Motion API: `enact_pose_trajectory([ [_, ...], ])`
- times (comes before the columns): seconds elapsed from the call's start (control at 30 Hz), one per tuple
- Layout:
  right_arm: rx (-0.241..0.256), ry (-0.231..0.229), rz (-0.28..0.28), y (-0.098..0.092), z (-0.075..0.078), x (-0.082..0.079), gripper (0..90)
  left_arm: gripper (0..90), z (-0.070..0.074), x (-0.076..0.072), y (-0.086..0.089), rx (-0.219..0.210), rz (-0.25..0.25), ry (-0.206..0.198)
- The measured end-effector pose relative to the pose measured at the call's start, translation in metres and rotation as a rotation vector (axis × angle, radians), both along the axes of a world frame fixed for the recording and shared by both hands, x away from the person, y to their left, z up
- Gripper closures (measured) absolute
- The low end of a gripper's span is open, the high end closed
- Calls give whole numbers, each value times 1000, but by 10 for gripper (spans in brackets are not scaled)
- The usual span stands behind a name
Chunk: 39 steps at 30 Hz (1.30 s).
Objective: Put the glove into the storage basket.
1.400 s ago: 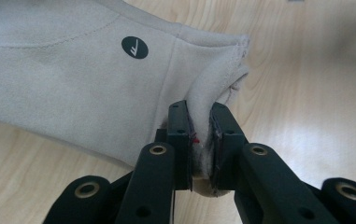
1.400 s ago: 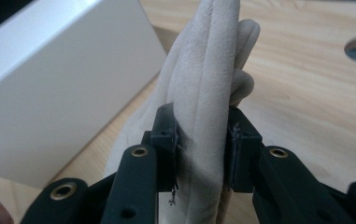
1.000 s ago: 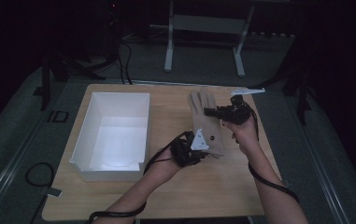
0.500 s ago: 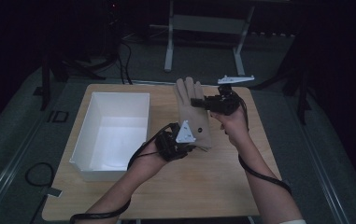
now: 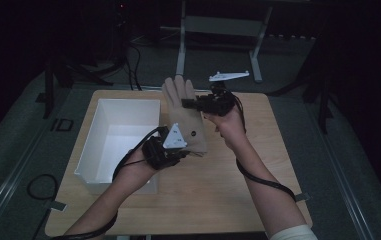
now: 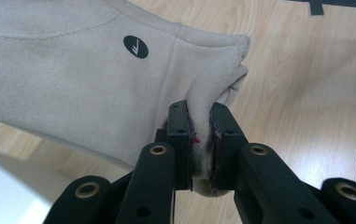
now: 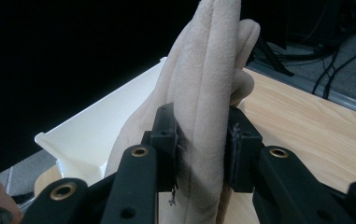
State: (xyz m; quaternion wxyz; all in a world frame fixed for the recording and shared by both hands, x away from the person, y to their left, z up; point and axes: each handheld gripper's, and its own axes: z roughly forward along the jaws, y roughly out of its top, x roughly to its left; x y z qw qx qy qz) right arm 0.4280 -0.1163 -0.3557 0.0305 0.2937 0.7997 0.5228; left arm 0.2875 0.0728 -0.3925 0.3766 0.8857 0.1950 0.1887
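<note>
Glove (image 5: 185, 117), beige fleece with a small dark round logo patch, is held up off the tabletop (image 5: 258, 190) between my two tools, stretched roughly flat with its fingers pointing away from me. My left tool (image 5: 180, 150) is clamped on the cuff edge; in the left gripper view the fabric is pinched in a fold between the closed jaws. My right tool (image 5: 190, 103) is clamped across the finger end, jaws closed on the thick of the fleece. Compared with a second ago, the glove has travelled left: it was over the right-centre of the tabletop, and now its fingers sit just beside the near-right corner of the white bin (image 5: 123, 135). Both hands moved together, grip unchanged. I judge this as the carry stage of dropping the glove into the bin: lift done, transfer about half done. It is not yet over the bin opening, so releasing now would leave it on the tabletop.
</note>
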Motion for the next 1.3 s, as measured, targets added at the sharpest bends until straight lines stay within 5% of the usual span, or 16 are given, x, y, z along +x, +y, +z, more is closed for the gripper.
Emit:
enact_pose_trajectory([
  [0.77, -3, 4, 108, 109, -8, 4, 690, 816, -12, -14, 88, 3, 167, 20],
  [1.13, -4, 39, 136, 143, -28, 5, 691, 816, -31, -19, 119, 4, 224, 55],
  [1.3, -39, 55, 132, 152, -48, 6, 691, 816, -56, -14, 123, 5, 246, 101],
])
